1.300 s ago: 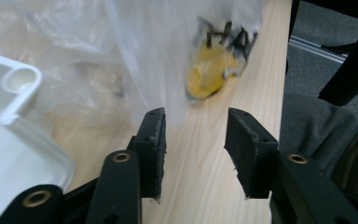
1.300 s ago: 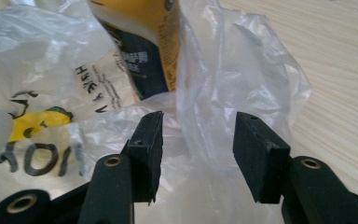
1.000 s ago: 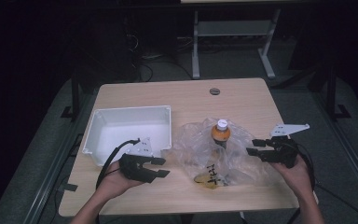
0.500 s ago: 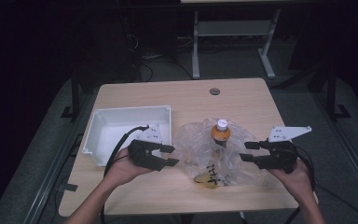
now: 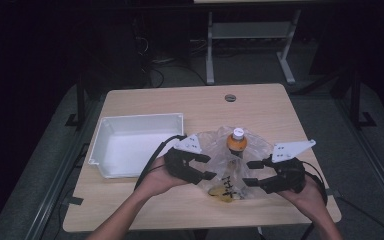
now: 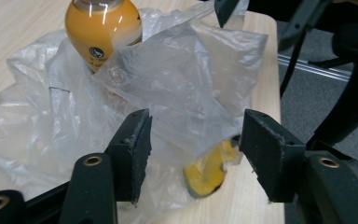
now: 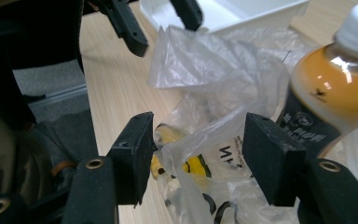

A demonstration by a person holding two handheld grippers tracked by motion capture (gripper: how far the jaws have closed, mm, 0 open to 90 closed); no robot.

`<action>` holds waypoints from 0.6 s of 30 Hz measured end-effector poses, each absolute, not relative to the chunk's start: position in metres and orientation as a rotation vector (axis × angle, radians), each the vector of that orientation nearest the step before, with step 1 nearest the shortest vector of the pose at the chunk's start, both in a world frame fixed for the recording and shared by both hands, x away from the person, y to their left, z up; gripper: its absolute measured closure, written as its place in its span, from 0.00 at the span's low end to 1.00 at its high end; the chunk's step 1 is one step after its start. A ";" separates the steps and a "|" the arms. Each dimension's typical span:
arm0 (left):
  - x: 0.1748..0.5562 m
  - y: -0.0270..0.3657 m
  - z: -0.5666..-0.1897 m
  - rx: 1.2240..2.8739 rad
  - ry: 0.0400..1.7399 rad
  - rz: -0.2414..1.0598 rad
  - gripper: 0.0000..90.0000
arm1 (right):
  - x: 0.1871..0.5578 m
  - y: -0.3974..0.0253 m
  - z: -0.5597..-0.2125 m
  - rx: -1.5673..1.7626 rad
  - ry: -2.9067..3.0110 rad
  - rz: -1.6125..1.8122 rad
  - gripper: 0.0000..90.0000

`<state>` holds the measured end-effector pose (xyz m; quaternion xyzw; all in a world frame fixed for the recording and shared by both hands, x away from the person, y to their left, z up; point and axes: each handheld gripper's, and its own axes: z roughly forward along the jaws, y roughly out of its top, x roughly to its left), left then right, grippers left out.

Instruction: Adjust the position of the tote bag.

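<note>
While both claws sit wide w/ nothing gripped, work looks barely begun: left claw (image 5: 206, 167) & right claw (image 5: 252, 172) flank the crumpled clear plastic bag (image 5: 215, 160) near the worktop's (image 5: 260, 110) front edge. Bag is thin, wrinkled, w/ a yellow item (image 6: 207, 172) inside at the front; behind it the orange-filled white-capped bottle (image 5: 237, 141) stands upright. Empty white rectangular tray (image 5: 130, 145) by left edge. Grasping the bag is still to do.
</note>
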<state>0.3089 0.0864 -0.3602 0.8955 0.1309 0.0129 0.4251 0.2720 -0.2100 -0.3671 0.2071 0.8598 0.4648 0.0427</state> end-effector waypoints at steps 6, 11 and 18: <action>0.312 0.078 -0.375 2.230 0.335 0.047 0.87 | 0.274 -0.202 -0.381 0.625 2.662 1.319 0.82; 0.311 0.077 -0.395 2.269 0.349 0.047 1.00 | 0.276 -0.197 -0.397 0.615 2.732 1.227 0.98; 0.307 0.087 -0.427 2.346 0.413 0.065 1.00 | 0.280 -0.199 -0.422 0.654 2.827 1.134 0.99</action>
